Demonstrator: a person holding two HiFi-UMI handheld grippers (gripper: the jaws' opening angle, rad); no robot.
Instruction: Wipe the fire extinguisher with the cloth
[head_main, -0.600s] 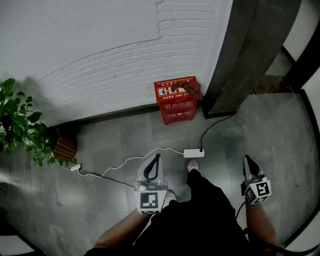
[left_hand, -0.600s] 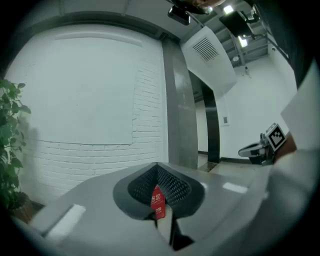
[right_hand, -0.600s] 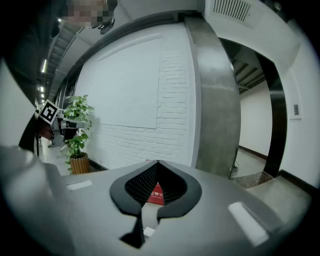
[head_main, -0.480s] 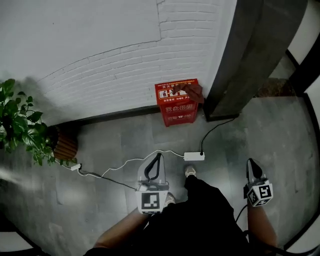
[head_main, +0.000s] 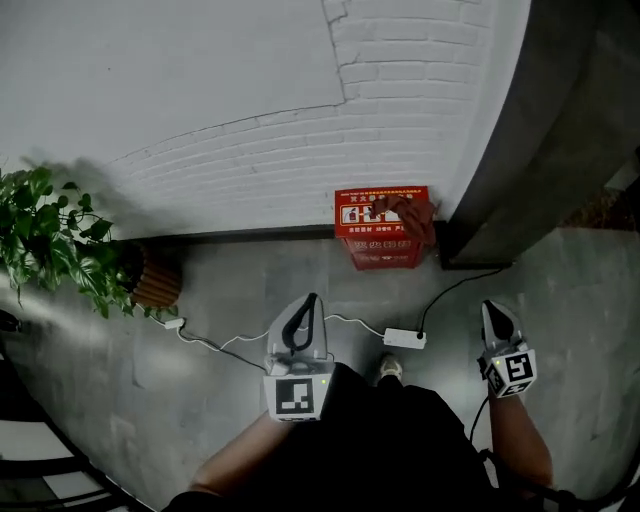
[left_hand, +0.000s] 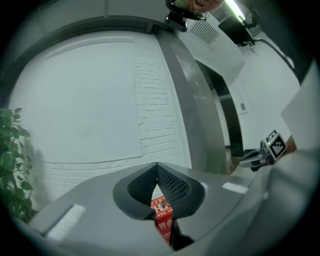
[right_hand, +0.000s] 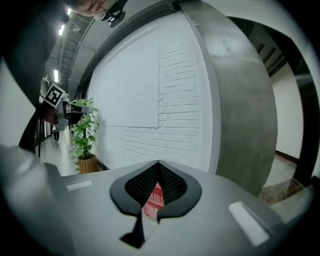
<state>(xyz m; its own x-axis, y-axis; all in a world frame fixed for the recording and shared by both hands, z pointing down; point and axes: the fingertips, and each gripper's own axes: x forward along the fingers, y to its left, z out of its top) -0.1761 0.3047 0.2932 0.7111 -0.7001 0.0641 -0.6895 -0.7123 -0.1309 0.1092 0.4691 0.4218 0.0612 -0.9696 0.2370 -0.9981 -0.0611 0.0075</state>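
Observation:
A red fire extinguisher box (head_main: 383, 228) stands on the floor against the white brick wall. A dark reddish cloth (head_main: 412, 214) lies draped over its top right corner. My left gripper (head_main: 306, 304) is held well short of the box, tips touching, nothing in it. My right gripper (head_main: 491, 314) hangs to the right, also shut and empty. Through the gap behind the left gripper's shut tips (left_hand: 157, 166) I see a sliver of the red box (left_hand: 162, 220). The right gripper (right_hand: 158, 163) view shows the red box (right_hand: 155, 198) the same way.
A white power strip (head_main: 404, 338) with cables (head_main: 240, 340) lies on the grey floor between me and the box. A potted plant (head_main: 70, 245) stands at the left. A dark pillar (head_main: 545, 150) rises right of the box. My foot (head_main: 389, 368) is near the strip.
The view has shifted: the red box now sits lower and further right in the head view and looks nearer. Both grippers stay shut and keep their places in front of me.

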